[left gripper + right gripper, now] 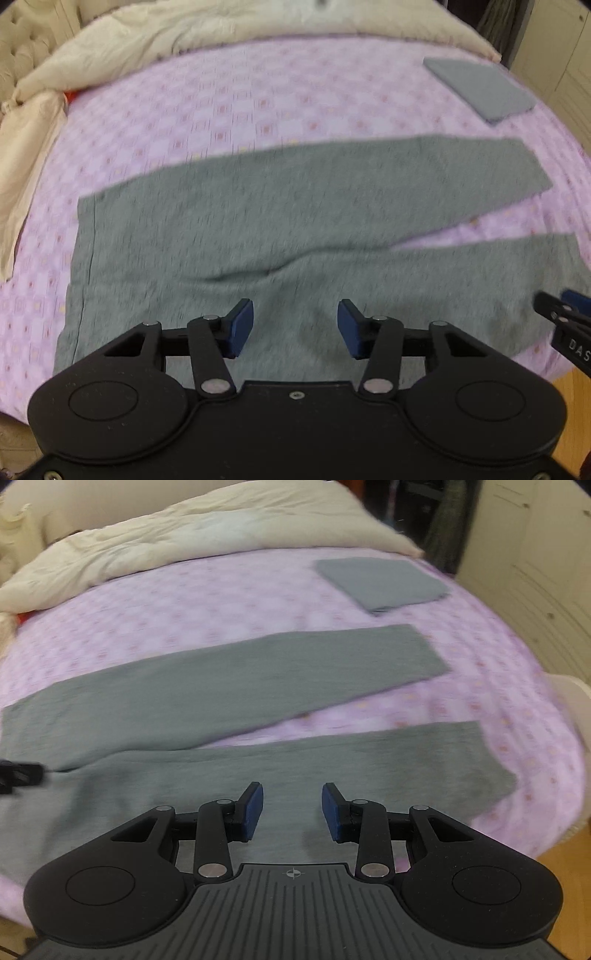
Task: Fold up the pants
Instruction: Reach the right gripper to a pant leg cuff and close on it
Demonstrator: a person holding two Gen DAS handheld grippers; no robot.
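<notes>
Grey pants lie spread flat on the pink patterned bedsheet, waistband to the left and the two legs splayed to the right. My left gripper hovers over the seat area near the bed's front edge, jaws open, nothing between the blue pads. My right gripper hangs above the nearer leg, also open and empty. The far leg runs diagonally behind it. The right gripper's tip shows at the right edge of the left wrist view, and the left gripper's tip at the left edge of the right wrist view.
A folded blue-grey garment lies at the far right of the bed. A cream duvet is bunched along the far side and left. A white wardrobe stands right of the bed, with wooden floor below the bed's front right corner.
</notes>
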